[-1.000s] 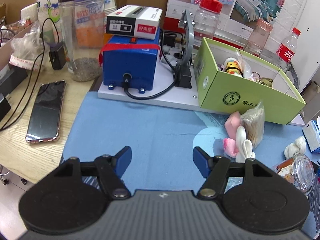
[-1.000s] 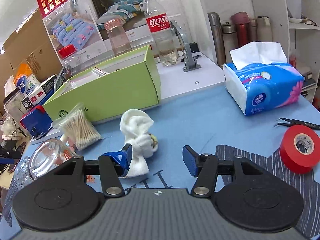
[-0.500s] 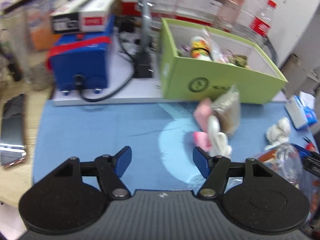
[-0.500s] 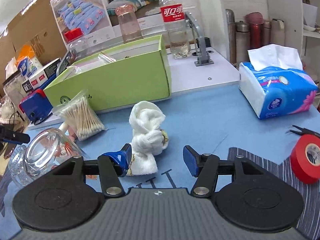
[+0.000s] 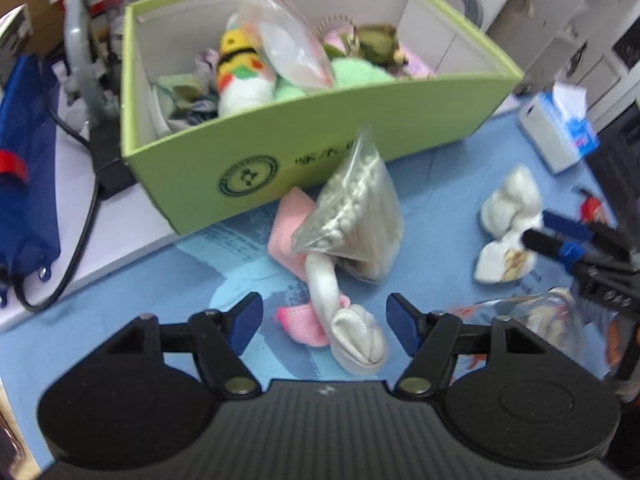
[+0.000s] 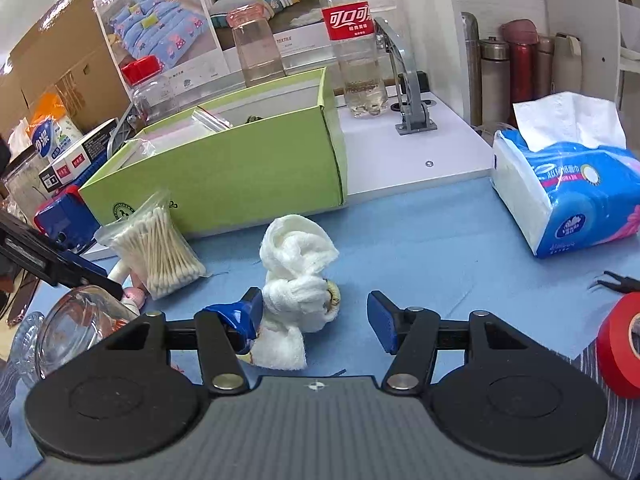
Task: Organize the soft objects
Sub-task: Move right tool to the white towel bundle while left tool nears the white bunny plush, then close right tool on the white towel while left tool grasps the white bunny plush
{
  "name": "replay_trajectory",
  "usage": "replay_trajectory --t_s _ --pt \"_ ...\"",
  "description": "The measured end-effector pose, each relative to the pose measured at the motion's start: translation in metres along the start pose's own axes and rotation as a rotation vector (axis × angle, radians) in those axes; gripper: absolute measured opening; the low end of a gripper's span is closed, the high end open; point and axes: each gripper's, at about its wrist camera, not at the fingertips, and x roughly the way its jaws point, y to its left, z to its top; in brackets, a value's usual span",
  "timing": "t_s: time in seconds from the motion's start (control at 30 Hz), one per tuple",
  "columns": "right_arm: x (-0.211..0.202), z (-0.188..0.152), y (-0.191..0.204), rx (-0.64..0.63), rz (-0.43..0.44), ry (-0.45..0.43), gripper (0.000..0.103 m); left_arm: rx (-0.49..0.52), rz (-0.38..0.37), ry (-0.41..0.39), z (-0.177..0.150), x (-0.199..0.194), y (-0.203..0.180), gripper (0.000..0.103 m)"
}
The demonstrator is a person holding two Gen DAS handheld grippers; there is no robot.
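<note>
White knotted towel [image 6: 298,280] lay between spread right gripper [image 6: 316,318] fingers, long axis 12–6, left pad touching it. Left gripper [image 5: 324,322] also spread, straddling pink-white sock [image 5: 344,320]. Green box [image 6: 224,184] at 11 of towel, near. Cotton swab bag [image 6: 160,246] at 9, clear of lift path.

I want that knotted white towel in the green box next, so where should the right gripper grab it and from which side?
Grip the knotted white towel at its tight middle knot, the narrowest, firmest part. Come from the near side, as the right gripper already points, open, its left finger against the towel. The green box stands just behind.
</note>
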Motion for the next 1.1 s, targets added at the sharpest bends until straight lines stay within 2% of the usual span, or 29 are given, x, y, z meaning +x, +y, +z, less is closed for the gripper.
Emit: replay_trajectory --t_s 0.07,0.3,0.37,0.5,0.7,0.8,1.0,1.1 --pt "0.0 0.002 0.003 -0.012 0.002 -0.005 0.044 0.01 0.035 0.033 0.0 0.011 0.001 0.071" --pt "0.0 0.005 -0.001 -0.004 -0.002 -0.021 0.044 -0.117 0.02 -0.007 -0.022 0.0 0.04 0.076" --pt "-0.001 0.004 -0.005 0.012 -0.001 -0.023 0.044 -0.169 0.026 -0.032 -0.03 -0.007 0.055 0.077" --pt "-0.008 0.003 -0.006 0.017 -0.006 -0.038 0.044 -0.269 0.091 -0.079 -0.049 -0.022 0.084 0.076" --pt "-0.015 0.008 -0.008 0.051 0.009 -0.077 0.045 -0.306 0.048 -0.163 -0.057 -0.043 0.089 0.078" --pt "-0.007 0.009 -0.003 0.053 0.03 -0.051 0.045 -0.316 0.025 -0.141 -0.05 -0.025 0.075 0.078" --pt "0.028 0.014 0.009 0.009 0.042 0.032 0.045 -0.311 0.055 -0.151 -0.047 -0.006 0.065 0.079" --pt "0.042 0.012 0.015 -0.085 -0.032 0.102 0.045 -0.295 0.063 -0.147 -0.047 -0.005 0.064 0.079"
